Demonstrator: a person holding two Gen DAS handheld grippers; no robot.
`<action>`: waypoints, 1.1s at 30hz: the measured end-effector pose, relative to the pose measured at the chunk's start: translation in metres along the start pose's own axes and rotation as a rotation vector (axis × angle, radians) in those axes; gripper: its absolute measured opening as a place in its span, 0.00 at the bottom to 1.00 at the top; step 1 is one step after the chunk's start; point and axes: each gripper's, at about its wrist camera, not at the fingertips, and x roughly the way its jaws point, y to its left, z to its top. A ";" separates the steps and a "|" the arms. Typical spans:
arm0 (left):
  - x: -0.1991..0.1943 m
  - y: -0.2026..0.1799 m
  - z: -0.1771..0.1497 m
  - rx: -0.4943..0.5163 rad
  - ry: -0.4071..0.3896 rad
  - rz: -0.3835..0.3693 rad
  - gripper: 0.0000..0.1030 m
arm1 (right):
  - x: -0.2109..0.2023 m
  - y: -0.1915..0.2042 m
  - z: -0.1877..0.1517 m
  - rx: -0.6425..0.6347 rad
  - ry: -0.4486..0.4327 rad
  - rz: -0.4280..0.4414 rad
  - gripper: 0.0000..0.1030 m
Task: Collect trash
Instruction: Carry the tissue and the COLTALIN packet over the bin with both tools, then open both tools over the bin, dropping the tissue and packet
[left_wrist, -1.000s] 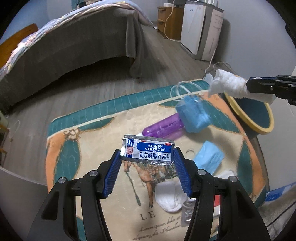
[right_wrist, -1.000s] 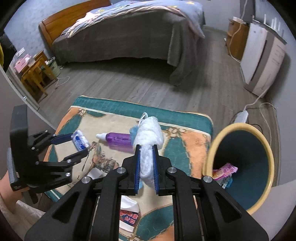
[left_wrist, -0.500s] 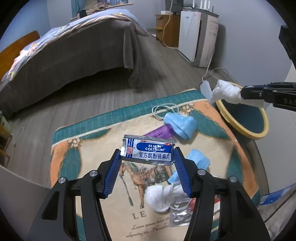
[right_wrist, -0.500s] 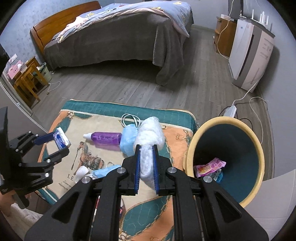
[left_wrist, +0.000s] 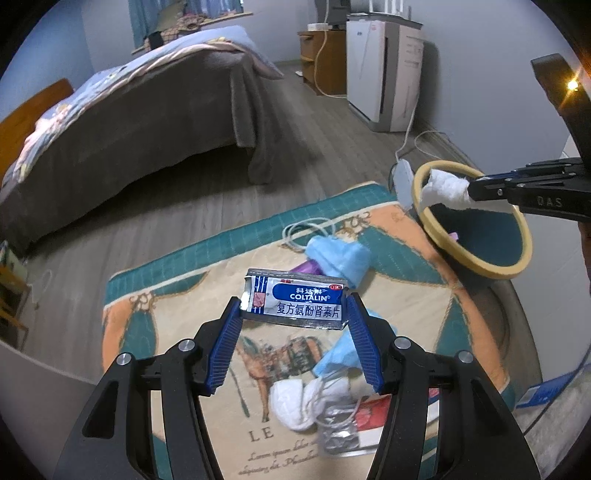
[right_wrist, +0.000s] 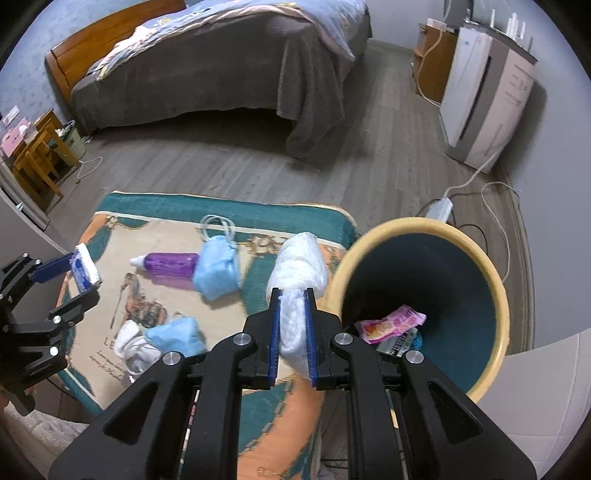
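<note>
My left gripper (left_wrist: 295, 314) is shut on a silver and blue pill packet (left_wrist: 295, 301), held flat across its pads above the rug (left_wrist: 166, 295). The same packet (right_wrist: 86, 267) shows in the right wrist view at the far left. My right gripper (right_wrist: 292, 295) is shut on a wad of white tissue (right_wrist: 299, 266), which hangs beside the near rim of the yellow bin (right_wrist: 495, 295). In the left wrist view the tissue (left_wrist: 445, 188) sits over the bin's rim (left_wrist: 480, 264). A pink wrapper (right_wrist: 391, 323) lies inside the bin.
On the rug lie a purple bottle (right_wrist: 170, 263), two blue face masks (right_wrist: 218, 263) (right_wrist: 175, 334), crumpled white tissue (right_wrist: 127, 341) and a foil blister pack (left_wrist: 338, 437). A bed (right_wrist: 207, 62), a white appliance (right_wrist: 484, 99) and a power strip with cables (right_wrist: 439, 208) stand beyond.
Both grippers have moved right toward the bin, each keeping its load. The tissue went from over the rug's middle to the bin's rim.
</note>
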 end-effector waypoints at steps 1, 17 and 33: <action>0.000 -0.005 0.002 0.012 -0.002 0.002 0.57 | 0.000 -0.005 0.000 0.009 0.000 -0.001 0.11; 0.020 -0.122 0.047 0.179 0.013 -0.174 0.57 | 0.020 -0.101 -0.019 0.313 0.046 -0.033 0.11; 0.074 -0.177 0.089 0.257 0.077 -0.249 0.57 | 0.025 -0.158 -0.047 0.528 0.060 -0.158 0.11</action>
